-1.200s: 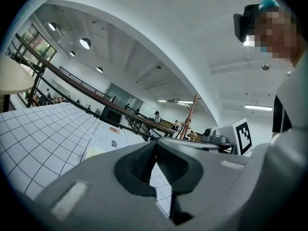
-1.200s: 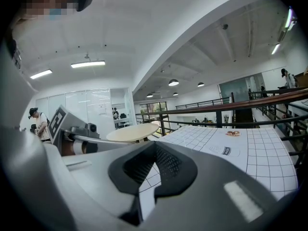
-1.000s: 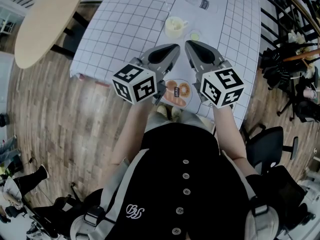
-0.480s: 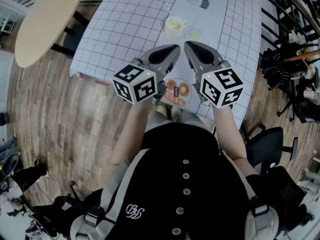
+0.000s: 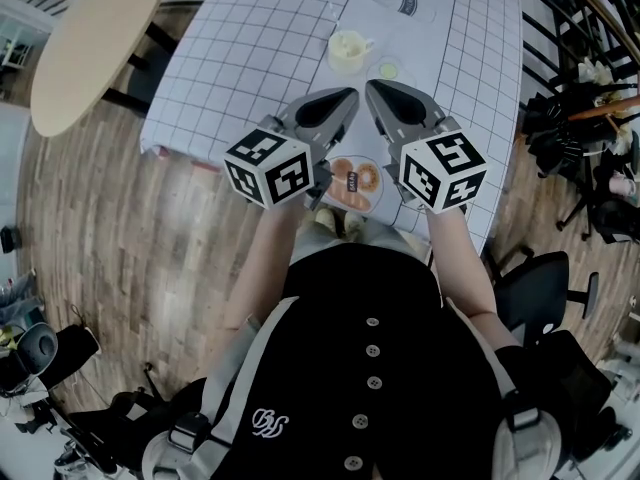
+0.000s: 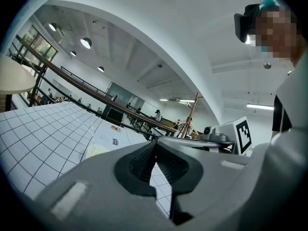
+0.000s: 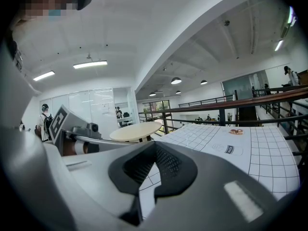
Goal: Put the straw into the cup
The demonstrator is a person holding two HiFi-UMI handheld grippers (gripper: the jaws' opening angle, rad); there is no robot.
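Two hand-held grippers, both clamped shut and empty, hover side by side over a table with a cup on it.

The left gripper point(image 5: 350, 95) and the right gripper point(image 5: 371, 87) each have their jaws pressed together at the tips, with nothing between them and touching nothing. Their tips point away from the person and lean toward each other. Just beyond the tips, a cream cup point(image 5: 347, 50) stands upright on the grid-patterned table point(image 5: 250, 58). The straw cannot be picked out, so its direction cannot be told. A plate point(image 5: 375, 204) lies under the grippers.
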